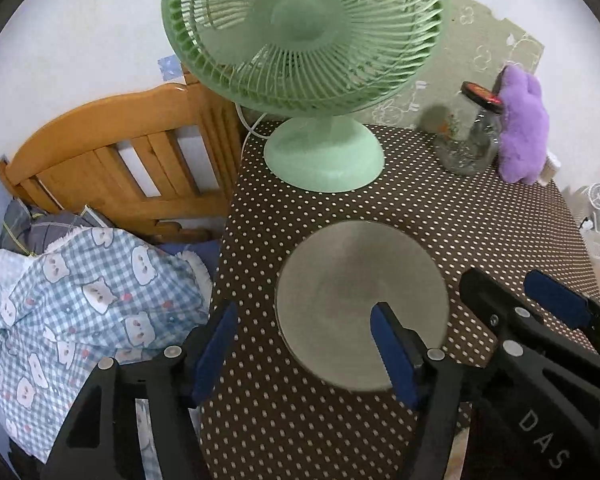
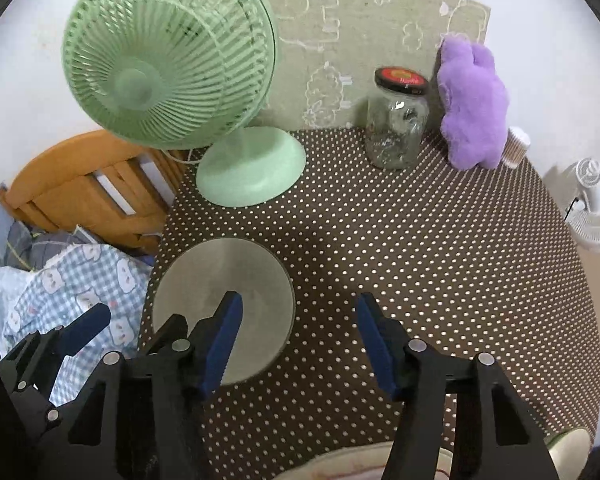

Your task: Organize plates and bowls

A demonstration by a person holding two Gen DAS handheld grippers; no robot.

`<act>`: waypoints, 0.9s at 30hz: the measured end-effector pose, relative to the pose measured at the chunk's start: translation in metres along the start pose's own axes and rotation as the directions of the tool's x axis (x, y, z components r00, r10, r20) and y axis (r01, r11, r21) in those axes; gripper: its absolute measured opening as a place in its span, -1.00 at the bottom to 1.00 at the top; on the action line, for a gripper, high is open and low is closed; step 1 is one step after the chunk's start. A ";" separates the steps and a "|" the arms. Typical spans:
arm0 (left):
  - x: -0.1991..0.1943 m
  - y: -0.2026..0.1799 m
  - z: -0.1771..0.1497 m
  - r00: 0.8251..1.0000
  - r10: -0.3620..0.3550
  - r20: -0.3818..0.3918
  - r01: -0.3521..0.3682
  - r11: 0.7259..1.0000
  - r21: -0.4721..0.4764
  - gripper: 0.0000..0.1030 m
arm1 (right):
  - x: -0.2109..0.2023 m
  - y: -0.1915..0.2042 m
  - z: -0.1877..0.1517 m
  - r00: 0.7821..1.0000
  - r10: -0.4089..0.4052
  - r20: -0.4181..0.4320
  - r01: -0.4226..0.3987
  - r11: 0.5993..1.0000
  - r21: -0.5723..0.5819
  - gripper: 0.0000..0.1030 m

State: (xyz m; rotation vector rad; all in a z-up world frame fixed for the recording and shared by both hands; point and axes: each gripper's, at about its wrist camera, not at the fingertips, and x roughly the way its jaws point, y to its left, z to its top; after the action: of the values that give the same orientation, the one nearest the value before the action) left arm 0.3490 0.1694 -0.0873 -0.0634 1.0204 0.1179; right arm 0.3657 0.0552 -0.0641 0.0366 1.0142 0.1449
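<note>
A pale grey-green round plate [image 1: 360, 300] lies flat on the brown polka-dot table [image 1: 440, 208]; it also shows in the right wrist view [image 2: 220, 300]. My left gripper [image 1: 302, 344] is open and empty, its right finger over the plate's near side and its left finger over the table's left edge. My right gripper [image 2: 300, 336] is open and empty, its left finger over the plate's near right part. It also shows in the left wrist view [image 1: 512, 300]. A white dish rim [image 2: 364, 464] shows at the bottom edge, under the right gripper.
A green desk fan [image 2: 220, 120] stands at the back left of the table. A glass jar [image 2: 396, 120] with a black lid and a purple plush toy [image 2: 472, 108] stand at the back right. A wooden bed frame [image 1: 120, 160] and checked bedding [image 1: 92, 304] lie left of the table.
</note>
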 end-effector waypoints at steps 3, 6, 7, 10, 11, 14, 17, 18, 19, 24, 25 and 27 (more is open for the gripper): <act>0.015 0.003 0.002 1.000 0.009 -0.013 -0.009 1.000 0.000 0.26 | 0.018 0.001 0.003 1.000 0.006 -0.019 -0.006 1.000 0.004 0.06; 0.028 0.006 0.004 1.000 0.012 -0.027 -0.012 1.000 -0.006 0.11 | 0.034 0.003 0.005 0.999 0.011 -0.037 -0.011 1.000 0.005 -0.06; 0.033 0.007 0.005 0.999 0.015 -0.032 -0.015 1.000 -0.008 0.08 | 0.039 0.004 0.005 0.999 0.013 -0.042 -0.013 1.000 0.005 -0.10; 0.045 0.009 0.005 0.999 0.012 -0.047 -0.012 1.000 -0.011 -0.07 | 0.053 0.008 0.006 0.998 0.008 -0.055 -0.008 1.000 0.002 -0.26; 0.051 0.010 0.005 0.998 0.011 -0.055 -0.012 1.000 -0.013 -0.11 | 0.058 0.009 0.006 0.998 0.004 -0.061 -0.004 1.000 0.000 -0.29; 0.062 0.014 0.005 0.997 0.009 -0.075 -0.010 1.000 -0.016 -0.25 | 0.070 0.011 0.005 0.997 -0.001 -0.079 0.001 1.000 -0.006 -0.46; 0.070 0.017 0.003 0.996 0.007 -0.092 -0.009 1.000 -0.022 -0.39 | 0.080 0.013 0.004 0.995 -0.004 -0.098 0.003 1.000 -0.009 -0.55; 0.071 0.018 0.003 0.995 0.007 -0.098 -0.010 1.000 -0.023 -0.40 | 0.083 0.014 0.004 0.995 -0.003 -0.104 0.002 1.000 -0.008 -0.59; 0.072 0.018 0.003 0.995 0.000 -0.097 -0.002 1.000 -0.023 -0.45 | 0.085 0.013 0.004 0.994 -0.005 -0.105 0.004 1.000 -0.008 -0.61; 0.076 0.012 0.004 0.995 -0.023 -0.100 0.023 1.000 -0.004 -0.61 | 0.086 0.014 0.004 0.996 -0.019 -0.091 0.017 1.000 -0.022 -0.61; 0.076 0.010 0.004 0.994 -0.028 -0.103 0.028 1.000 -0.002 -0.62 | 0.087 0.014 0.004 0.996 -0.021 -0.091 0.019 0.999 -0.027 -0.61; 0.076 0.009 0.004 0.995 -0.018 -0.100 0.019 1.000 0.003 -0.63 | 0.087 0.014 0.004 0.995 -0.026 -0.092 0.023 0.999 -0.035 -0.61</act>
State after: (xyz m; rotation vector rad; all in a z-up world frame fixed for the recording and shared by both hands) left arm 0.3904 0.1840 -0.1499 -0.0757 1.1195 0.0965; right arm 0.4130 0.0810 -0.1339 -0.0130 1.1044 0.1426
